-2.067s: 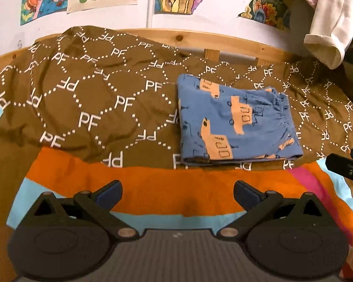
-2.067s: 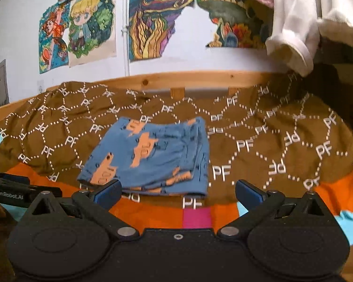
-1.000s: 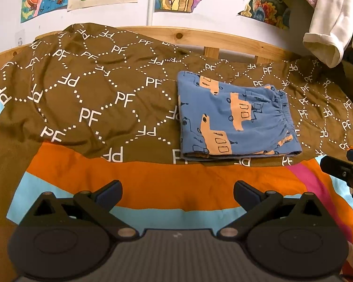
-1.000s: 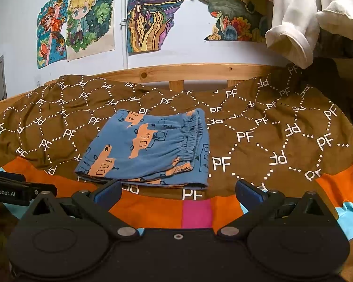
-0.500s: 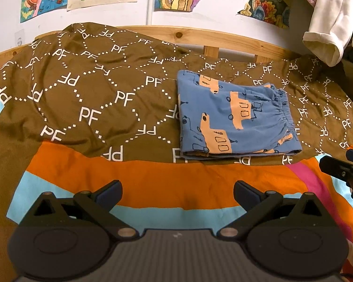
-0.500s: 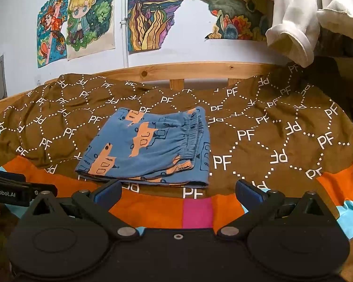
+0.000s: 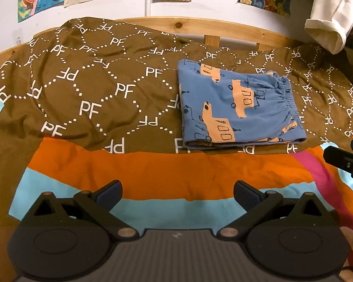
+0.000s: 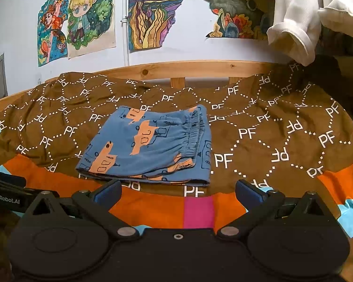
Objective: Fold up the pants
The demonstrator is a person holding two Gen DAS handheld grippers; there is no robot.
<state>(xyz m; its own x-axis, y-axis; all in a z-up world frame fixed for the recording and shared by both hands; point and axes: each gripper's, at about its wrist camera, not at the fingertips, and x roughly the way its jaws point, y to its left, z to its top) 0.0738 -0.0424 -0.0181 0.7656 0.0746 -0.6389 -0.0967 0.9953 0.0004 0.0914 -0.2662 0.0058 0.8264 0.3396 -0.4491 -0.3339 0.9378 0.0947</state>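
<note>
on the brown blanket (image 7: 87, 98), folded pants (image 7: 237, 105) waistband rightward.

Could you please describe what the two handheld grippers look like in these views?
Both match: the left gripper and right gripper each have a black body with two round housings, angled black linkage arms with copper-coloured pivot pins, and dark blue pads on the fingertips. The left one's centre plate is ribbed grey; the right one's is plain black. White "GenRobot.AI" lettering marks the left gripper's side, seen from the right wrist view.
</note>
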